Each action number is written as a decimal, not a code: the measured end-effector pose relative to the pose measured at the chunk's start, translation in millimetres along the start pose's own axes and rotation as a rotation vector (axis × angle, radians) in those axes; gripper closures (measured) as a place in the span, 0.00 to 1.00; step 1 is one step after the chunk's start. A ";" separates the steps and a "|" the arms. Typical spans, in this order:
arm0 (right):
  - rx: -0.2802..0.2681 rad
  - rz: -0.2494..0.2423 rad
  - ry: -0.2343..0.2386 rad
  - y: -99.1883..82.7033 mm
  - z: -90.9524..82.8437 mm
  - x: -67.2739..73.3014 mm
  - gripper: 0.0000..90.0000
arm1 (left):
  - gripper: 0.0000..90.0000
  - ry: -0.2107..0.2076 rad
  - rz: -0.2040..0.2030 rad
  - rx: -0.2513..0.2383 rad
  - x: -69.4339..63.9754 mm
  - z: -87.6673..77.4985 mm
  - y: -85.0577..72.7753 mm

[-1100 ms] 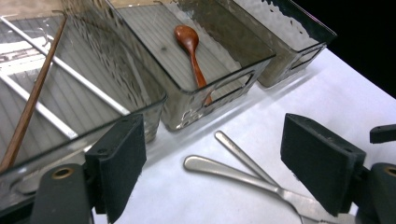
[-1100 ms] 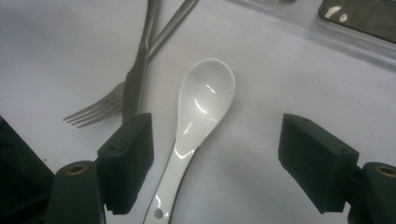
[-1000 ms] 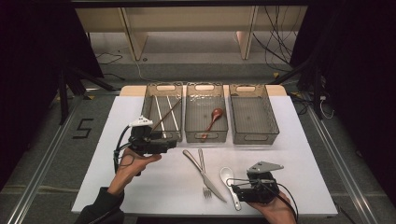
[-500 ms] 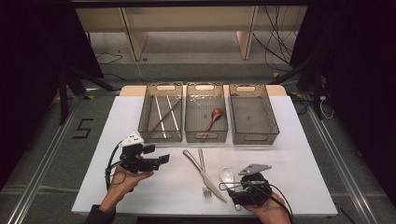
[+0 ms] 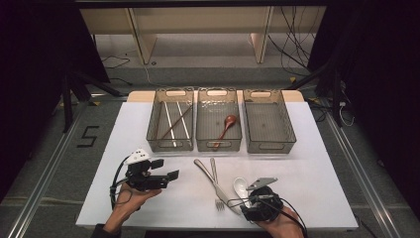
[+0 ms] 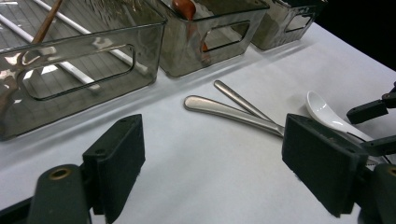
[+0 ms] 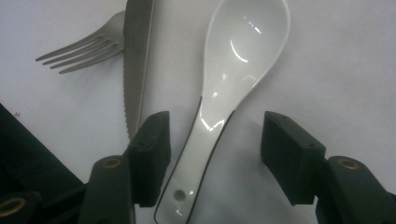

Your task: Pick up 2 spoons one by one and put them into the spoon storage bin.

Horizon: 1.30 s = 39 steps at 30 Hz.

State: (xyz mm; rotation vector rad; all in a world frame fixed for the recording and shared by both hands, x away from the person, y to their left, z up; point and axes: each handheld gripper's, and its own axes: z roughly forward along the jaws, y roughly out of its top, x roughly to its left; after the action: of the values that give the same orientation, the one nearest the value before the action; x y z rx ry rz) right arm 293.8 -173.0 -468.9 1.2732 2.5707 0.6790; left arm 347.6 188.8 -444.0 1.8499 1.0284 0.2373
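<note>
White spoon (image 7: 233, 79) flat, long axis w/ right gripper (image 7: 215, 154), bowl away.

Glossy white ceramic spoon (image 7: 233, 70), brushed metal knife (image 7: 137, 56) — matt white table (image 5: 322, 173)

One camera sits high up and looks down on the whole white table (image 5: 317, 163). One rides low, looking across at the bins (image 6: 84, 70). One is very close above the white spoon (image 7: 233, 60). All three see that spoon, the knife (image 7: 137, 56) and the fork (image 7: 84, 51).
</note>
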 end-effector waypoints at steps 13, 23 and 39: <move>0.045 -0.029 -0.025 1.1 -1.4 1.0 0.69 | 0.23 0.009 -0.003 -0.021 -0.1 -4.7 -3.1; 0.072 -0.026 -0.023 4.9 -1.8 -3.4 0.84 | 0.23 0.013 0.001 -0.026 -1.7 -5.4 -4.1; -0.033 -0.051 -0.003 14.3 -13.7 -12.2 0.85 | 0.24 0.021 -0.003 -0.037 -0.4 -9.4 -6.5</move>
State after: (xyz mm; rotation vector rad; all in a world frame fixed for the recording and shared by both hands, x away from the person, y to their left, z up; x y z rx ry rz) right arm 306.3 -179.5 -450.4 1.1938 2.5693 0.7061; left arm 338.6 195.8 -444.4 1.8160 1.0348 0.2731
